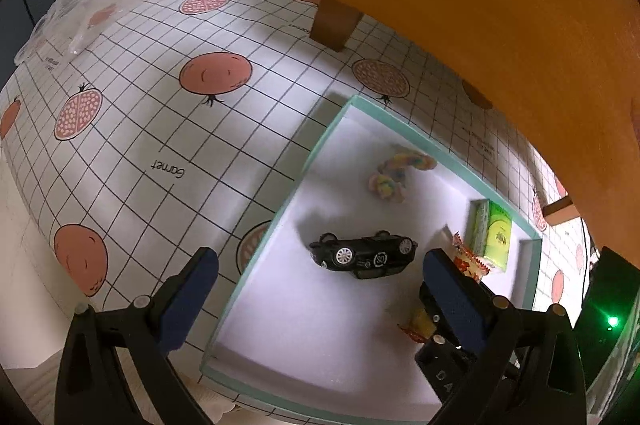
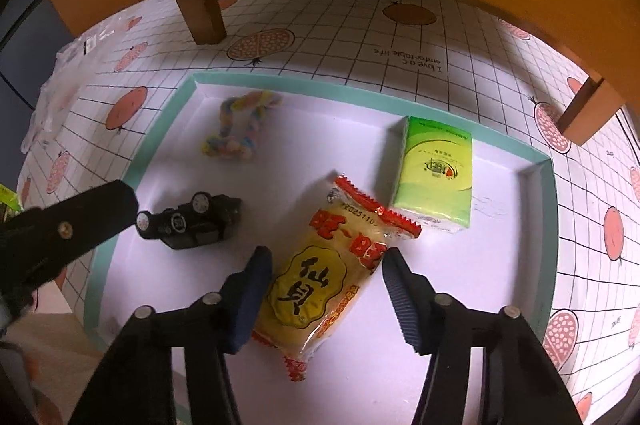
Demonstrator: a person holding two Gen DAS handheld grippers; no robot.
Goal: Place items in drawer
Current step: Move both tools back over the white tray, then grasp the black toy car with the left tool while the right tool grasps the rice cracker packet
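Our right claw (image 2: 326,289) straddles the snack pack (image 2: 320,289), jaws narrowed onto its sides; we judge the slick wrapper could slip or crumple. Our left claw (image 1: 320,289) hangs wide, empty. The tray (image 2: 536,161) holds the pack near, tissues (image 2: 434,173) right, car (image 2: 192,221) left, rope toy (image 2: 236,129) far.

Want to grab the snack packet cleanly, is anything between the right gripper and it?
Nothing visible. The right gripper already has its fingers on either side of the snack packet lying in the tray; the toy car sits off to the side.
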